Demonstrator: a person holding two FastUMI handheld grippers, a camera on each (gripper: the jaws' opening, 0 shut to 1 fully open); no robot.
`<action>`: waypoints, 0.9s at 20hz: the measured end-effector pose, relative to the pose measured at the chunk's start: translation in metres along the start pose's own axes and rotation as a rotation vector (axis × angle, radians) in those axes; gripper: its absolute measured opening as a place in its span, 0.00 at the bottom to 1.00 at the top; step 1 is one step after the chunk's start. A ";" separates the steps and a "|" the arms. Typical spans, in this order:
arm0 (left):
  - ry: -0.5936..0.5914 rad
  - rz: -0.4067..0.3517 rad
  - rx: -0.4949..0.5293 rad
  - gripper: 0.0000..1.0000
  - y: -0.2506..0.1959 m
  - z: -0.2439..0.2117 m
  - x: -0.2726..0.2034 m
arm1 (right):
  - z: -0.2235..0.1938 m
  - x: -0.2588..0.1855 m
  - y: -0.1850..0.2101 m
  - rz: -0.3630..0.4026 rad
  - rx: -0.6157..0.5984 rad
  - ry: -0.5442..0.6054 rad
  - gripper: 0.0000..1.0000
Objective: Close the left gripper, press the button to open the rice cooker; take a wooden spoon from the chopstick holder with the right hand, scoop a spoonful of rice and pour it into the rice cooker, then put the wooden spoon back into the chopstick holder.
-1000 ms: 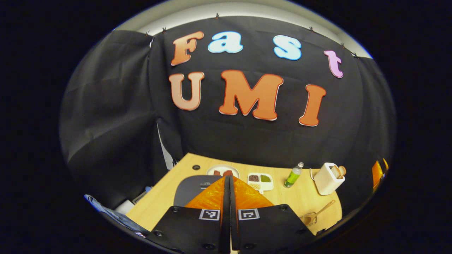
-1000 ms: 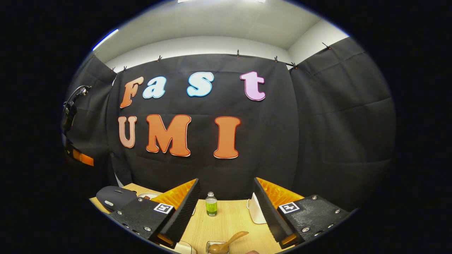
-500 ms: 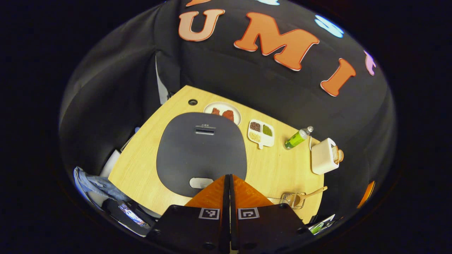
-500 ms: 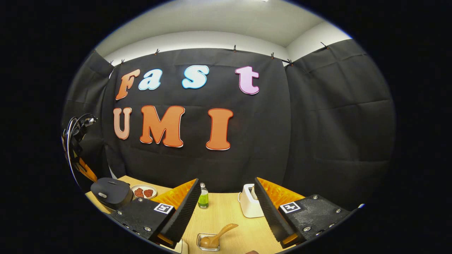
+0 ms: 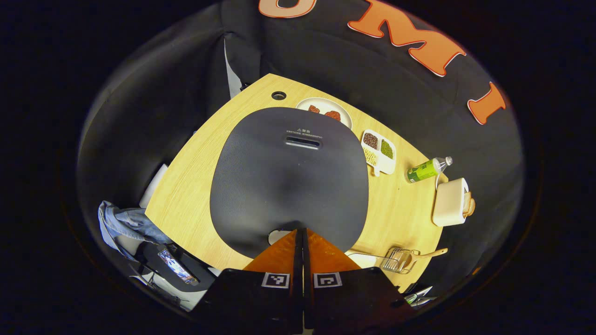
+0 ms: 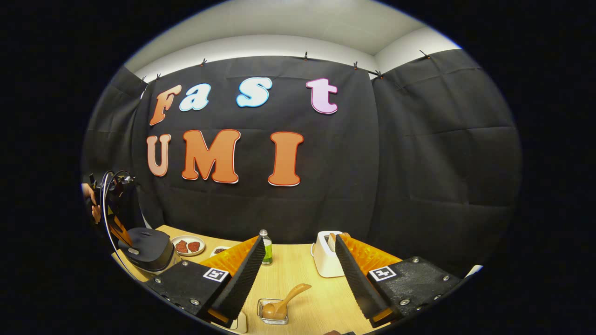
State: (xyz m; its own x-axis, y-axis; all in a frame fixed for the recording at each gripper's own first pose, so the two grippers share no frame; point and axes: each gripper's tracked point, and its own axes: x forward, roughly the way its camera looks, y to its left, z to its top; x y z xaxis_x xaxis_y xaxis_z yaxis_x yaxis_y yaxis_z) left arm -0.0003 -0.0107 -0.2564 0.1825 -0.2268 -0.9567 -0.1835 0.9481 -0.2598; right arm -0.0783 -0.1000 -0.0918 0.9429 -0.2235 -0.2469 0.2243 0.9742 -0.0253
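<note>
fingers of the left hand-held gripper (image 5: 300, 232) are pressed together, tips at the rice cooker's (image 5: 288, 179) pale button (image 5: 278, 235) at 6 o'clock on the closed lid; contact seems likely but is unclear. right hand-held gripper (image 6: 295, 267) hangs spread apart above the worktop (image 6: 302, 279). wooden spoon (image 6: 284, 302) sits in the chopstick holder (image 6: 274, 311) between its fingers.

Both views sharp at centre, strong fisheye bending at the rims. Light comes from overhead: bright ceiling (image 6: 298, 28) in the right gripper view, dim black cloth below. Soft sheen and a dark shadow patch on the rice cooker lid (image 5: 288, 172); wooden table (image 5: 186, 186) evenly lit.
</note>
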 end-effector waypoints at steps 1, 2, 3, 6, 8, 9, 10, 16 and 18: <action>0.006 0.011 0.004 0.00 0.002 -0.001 0.003 | -0.001 0.000 -0.001 -0.007 -0.001 0.004 0.95; 0.013 0.018 0.003 0.05 0.004 -0.002 0.009 | -0.003 0.000 -0.003 -0.013 -0.002 0.006 0.94; 0.026 0.015 -0.004 0.05 0.003 -0.003 0.012 | -0.004 0.000 -0.002 -0.011 -0.002 0.007 0.94; 0.059 -0.003 -0.025 0.05 0.001 -0.007 0.016 | -0.010 0.000 -0.002 -0.003 0.000 0.026 0.94; 0.074 -0.004 -0.026 0.05 0.002 -0.009 0.016 | -0.013 0.002 -0.004 -0.011 -0.004 0.038 0.94; 0.073 -0.007 -0.024 0.06 0.004 -0.006 0.016 | -0.014 0.002 -0.003 -0.011 -0.002 0.043 0.94; 0.078 -0.011 -0.026 0.06 0.004 -0.009 0.017 | -0.017 0.003 0.000 0.000 0.005 0.048 0.94; 0.067 -0.036 -0.037 0.06 0.004 -0.004 0.011 | -0.037 0.009 0.006 0.048 0.058 0.111 0.94; 0.018 -0.040 -0.008 0.05 0.002 0.000 -0.001 | -0.043 0.012 0.004 0.050 0.070 0.133 0.94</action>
State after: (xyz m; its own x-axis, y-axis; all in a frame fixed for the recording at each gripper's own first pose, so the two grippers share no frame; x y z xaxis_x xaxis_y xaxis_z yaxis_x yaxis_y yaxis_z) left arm -0.0010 -0.0086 -0.2555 0.1723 -0.2690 -0.9476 -0.1845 0.9361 -0.2993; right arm -0.0766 -0.0970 -0.1363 0.9136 -0.1642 -0.3721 0.1989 0.9784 0.0567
